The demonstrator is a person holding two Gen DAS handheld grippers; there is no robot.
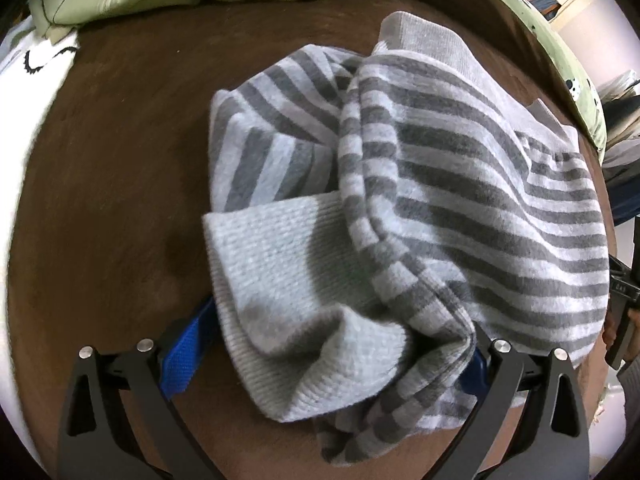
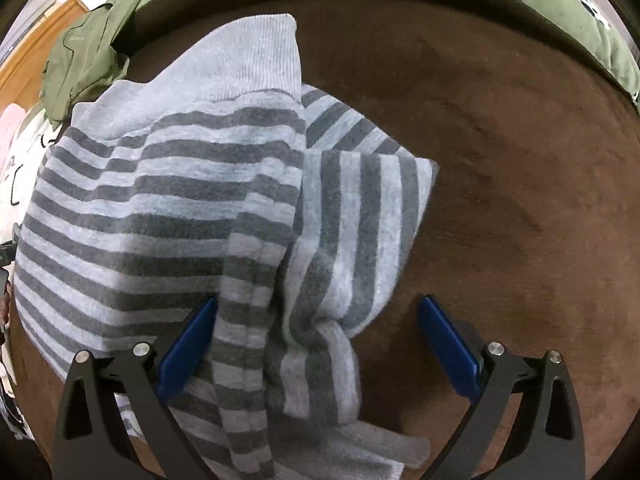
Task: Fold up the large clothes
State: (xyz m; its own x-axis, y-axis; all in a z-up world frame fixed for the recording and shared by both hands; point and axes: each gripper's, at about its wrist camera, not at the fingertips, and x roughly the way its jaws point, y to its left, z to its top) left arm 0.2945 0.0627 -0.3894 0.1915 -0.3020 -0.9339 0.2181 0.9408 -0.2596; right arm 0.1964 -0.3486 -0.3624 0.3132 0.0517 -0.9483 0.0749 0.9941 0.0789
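Brown suede-like tabletop [image 2: 500, 140] carries crumpled grey-striped knit sweater [image 2: 160, 200]; left hand-held gripper [image 1: 332, 344] and right hand-held gripper [image 2: 316, 332] both released, straddling fabric at 6 o'clock.

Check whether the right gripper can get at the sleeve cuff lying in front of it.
Probably yes. The right gripper has its jaws open either side of the bunched sleeve of the sweater, and the cuff lies just below them on the brown surface, with nothing covering it.

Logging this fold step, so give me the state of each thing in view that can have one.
Striped sweater: bunched and partly folded on the brown surface, ribbed cuff on top.
Left gripper: jaws open, fabric lying between them.
Right gripper: jaws open, straddling a sweater fold.
Green garment: crumpled at the edge.
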